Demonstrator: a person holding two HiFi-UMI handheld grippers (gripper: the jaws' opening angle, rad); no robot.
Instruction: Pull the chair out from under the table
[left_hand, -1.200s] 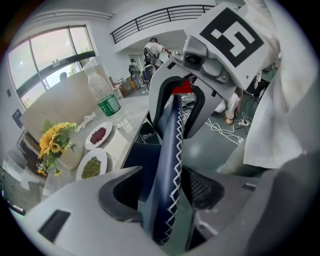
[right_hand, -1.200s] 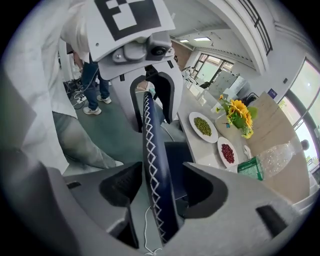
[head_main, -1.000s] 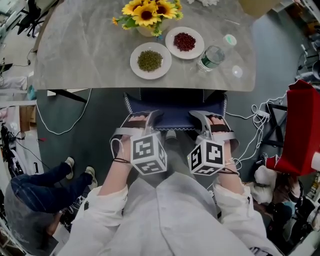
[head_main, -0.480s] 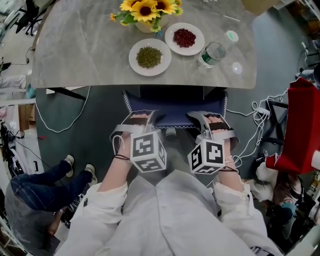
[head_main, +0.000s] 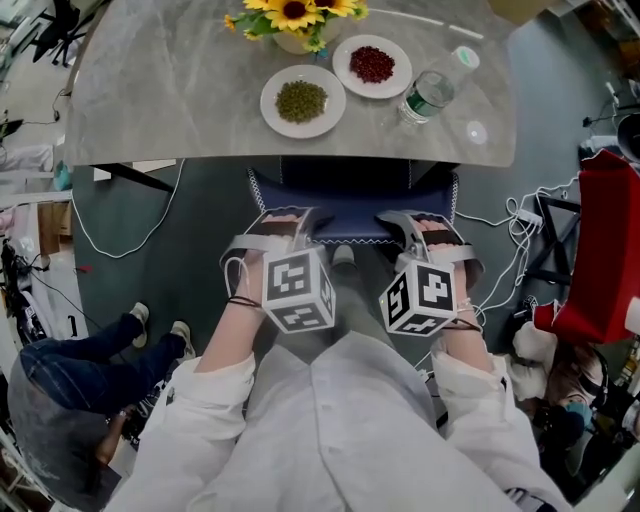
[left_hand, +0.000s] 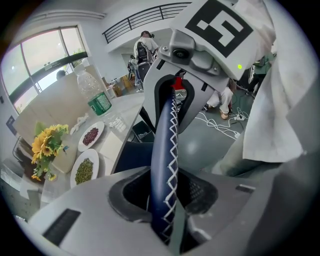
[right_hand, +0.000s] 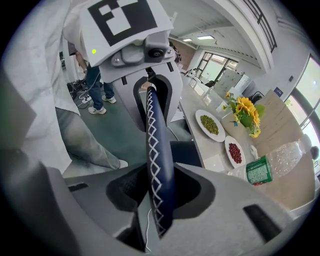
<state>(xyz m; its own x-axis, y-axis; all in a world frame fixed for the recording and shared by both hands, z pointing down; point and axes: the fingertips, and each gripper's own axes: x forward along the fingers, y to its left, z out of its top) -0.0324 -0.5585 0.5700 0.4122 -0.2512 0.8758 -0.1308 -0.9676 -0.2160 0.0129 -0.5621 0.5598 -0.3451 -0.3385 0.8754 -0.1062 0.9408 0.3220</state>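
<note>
Navy chair (head_main: 350, 205): padded backrest with white zigzag stitching. We have its top rim under both grippers. The seat runs ahead of them under the table's near edge, so it is not pulled out yet.
Left gripper (head_main: 283, 228): jaws have just been closing and are now clamped on the left end of the rim, which runs up between the pads.
Right gripper (head_main: 422, 230): same here, jaws have just been closing and now pinch the rim's right end.
Pose: we hold both side by side, pointing steeply down, with the rim spanning the gap between them.
Grey marble table (head_main: 180, 100): ahead of both grippers, over the seat.
Tabletop: plate of green beans (head_main: 302, 100) ahead of the left gripper. Plate of red beans (head_main: 372, 64) and water bottle (head_main: 432, 92) ahead of the right gripper. Sunflowers (head_main: 295, 14) farthest out.
</note>
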